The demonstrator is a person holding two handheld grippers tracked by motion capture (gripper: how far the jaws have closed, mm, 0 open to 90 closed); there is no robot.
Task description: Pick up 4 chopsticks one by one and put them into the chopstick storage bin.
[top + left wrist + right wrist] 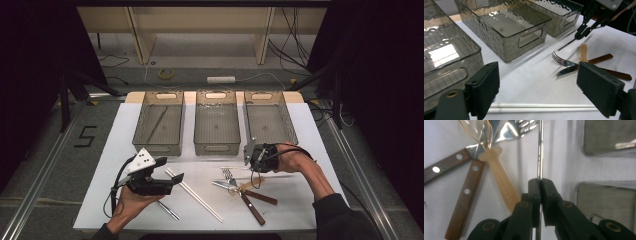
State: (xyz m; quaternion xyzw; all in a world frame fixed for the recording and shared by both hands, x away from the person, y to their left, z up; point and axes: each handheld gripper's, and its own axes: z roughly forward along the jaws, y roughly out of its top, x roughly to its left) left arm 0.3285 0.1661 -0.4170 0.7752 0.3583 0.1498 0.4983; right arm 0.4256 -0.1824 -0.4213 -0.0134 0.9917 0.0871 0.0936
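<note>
A table under a white sheet holds three grey bins (216,127) in a row across the upper middle of the high view. At right centre, the right gripper (253,156) is clenched on a thin metal chopstick (540,150), its jaws pinching the rod near one end in the right gripper view. Below it lie a fork (229,174), a spoon (499,177) and wooden-handled knives (252,207). At lower left, the left gripper (170,170) hangs released and empty over two white chopsticks (195,194). To do this well, I judge the rod should be lifted level, kept clear of the fork, and carried over a bin before letting go.
</note>
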